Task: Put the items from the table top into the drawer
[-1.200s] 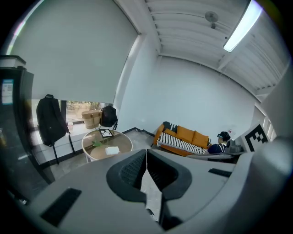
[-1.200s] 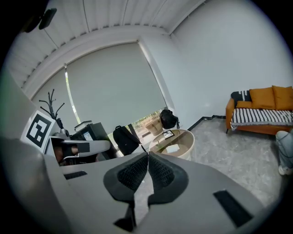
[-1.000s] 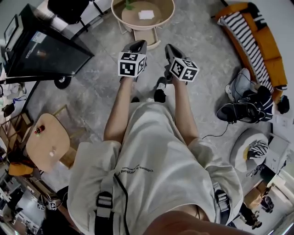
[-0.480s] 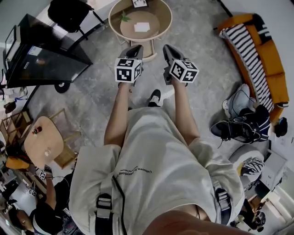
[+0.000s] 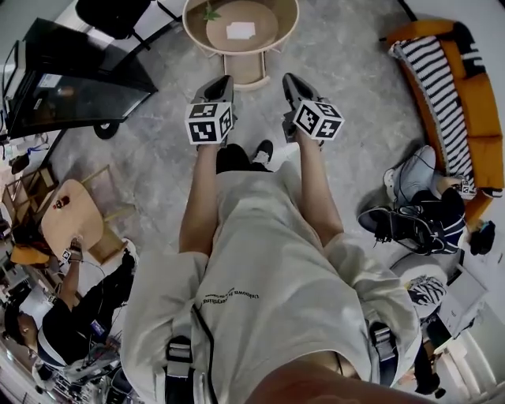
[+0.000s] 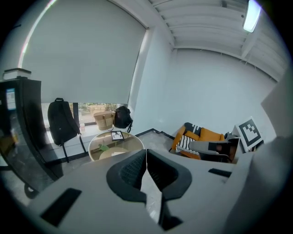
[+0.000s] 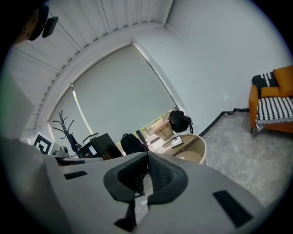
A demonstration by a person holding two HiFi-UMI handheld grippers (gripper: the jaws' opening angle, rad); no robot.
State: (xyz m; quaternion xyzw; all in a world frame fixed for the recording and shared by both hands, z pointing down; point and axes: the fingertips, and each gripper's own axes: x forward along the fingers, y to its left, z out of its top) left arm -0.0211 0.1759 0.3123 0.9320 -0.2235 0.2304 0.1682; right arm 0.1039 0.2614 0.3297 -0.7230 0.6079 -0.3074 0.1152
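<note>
**Left gripper (image 5: pixel 219 81) and right gripper (image 5: pixel 290 81), jaws closed on nothing, faced the round bench (image 5: pixel 295 20)**
Head view put its white card (image 5: pixel 241 30) and green item (image 5: pixel 210 13) at 12 o'clock; only the gripper views showed a framed picture (image 6: pixel 117 135) there.
</note>
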